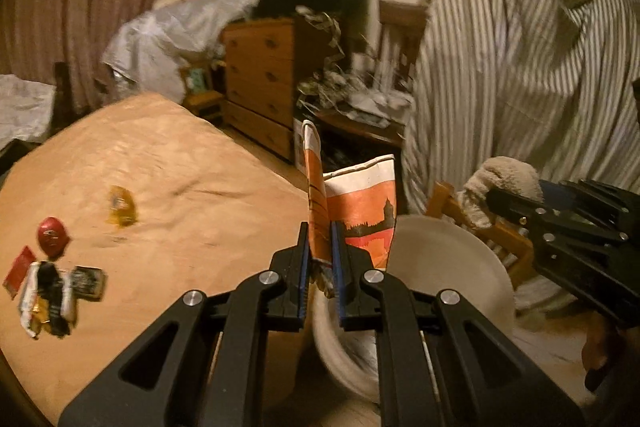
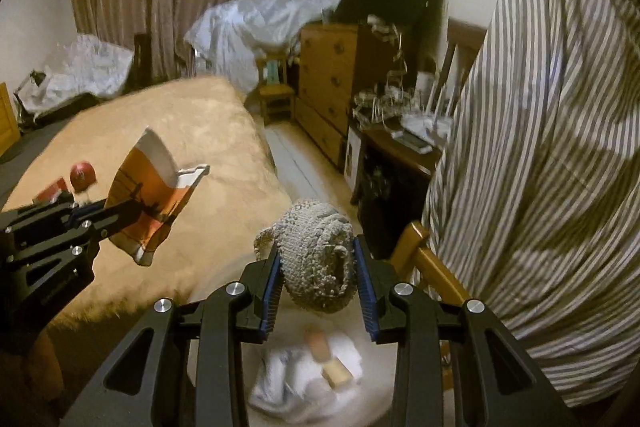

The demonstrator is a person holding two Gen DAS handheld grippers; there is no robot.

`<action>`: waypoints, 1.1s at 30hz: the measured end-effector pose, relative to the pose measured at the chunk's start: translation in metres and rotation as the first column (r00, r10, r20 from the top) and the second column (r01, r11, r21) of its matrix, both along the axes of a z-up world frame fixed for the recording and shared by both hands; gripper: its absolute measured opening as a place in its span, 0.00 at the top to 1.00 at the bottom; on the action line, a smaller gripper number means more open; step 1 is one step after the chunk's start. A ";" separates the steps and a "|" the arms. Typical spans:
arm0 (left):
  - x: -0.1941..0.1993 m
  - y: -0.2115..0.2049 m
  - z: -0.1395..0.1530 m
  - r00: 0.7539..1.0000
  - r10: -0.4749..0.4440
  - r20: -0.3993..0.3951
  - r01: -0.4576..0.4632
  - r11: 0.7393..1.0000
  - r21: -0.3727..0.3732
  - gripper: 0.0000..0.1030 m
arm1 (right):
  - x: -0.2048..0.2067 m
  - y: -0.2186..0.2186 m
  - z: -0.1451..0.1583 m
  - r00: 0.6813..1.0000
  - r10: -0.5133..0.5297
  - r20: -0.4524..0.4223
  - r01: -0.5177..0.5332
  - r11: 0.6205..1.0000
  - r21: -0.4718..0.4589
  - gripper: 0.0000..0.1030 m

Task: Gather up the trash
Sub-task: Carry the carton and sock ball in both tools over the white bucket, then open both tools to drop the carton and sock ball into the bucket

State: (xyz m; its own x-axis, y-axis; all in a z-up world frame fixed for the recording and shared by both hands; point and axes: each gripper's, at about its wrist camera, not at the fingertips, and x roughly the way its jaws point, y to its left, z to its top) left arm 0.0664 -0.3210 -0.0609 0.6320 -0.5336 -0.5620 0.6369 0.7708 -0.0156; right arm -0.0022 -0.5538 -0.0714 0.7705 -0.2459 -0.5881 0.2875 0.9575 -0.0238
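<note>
Left gripper point(image 1: 320, 259) clamping orange paper bag point(image 1: 360, 211) above white bin rim point(image 1: 460, 247), right gripper point(image 2: 316, 287) pinching crumpled grey wad point(image 2: 316, 255), bed edge point(image 2: 256, 155) alongside.

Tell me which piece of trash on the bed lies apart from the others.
The yellow wrapper. It lies alone further up the bed, while the red wrapper and the rest cluster at the left edge.

Black gripper point(image 1: 320, 267), blue pads point(image 1: 337, 259), silver screws point(image 1: 268, 277)
</note>
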 end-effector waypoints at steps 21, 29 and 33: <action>0.036 -0.064 -0.070 0.933 -0.143 -0.329 0.207 0.963 0.171 0.91 | 0.048 -0.039 -0.088 0.907 0.168 -0.385 -0.089 0.973 0.213 0.66; 0.038 -0.064 -0.073 0.940 -0.121 -0.319 0.188 0.964 0.189 0.52 | 0.048 -0.036 -0.088 0.914 0.168 -0.370 -0.091 0.972 0.215 0.45; 0.044 -0.055 -0.073 0.956 -0.086 -0.282 0.143 0.972 0.187 0.25 | 0.044 -0.037 -0.087 0.923 0.164 -0.349 -0.084 0.969 0.234 0.35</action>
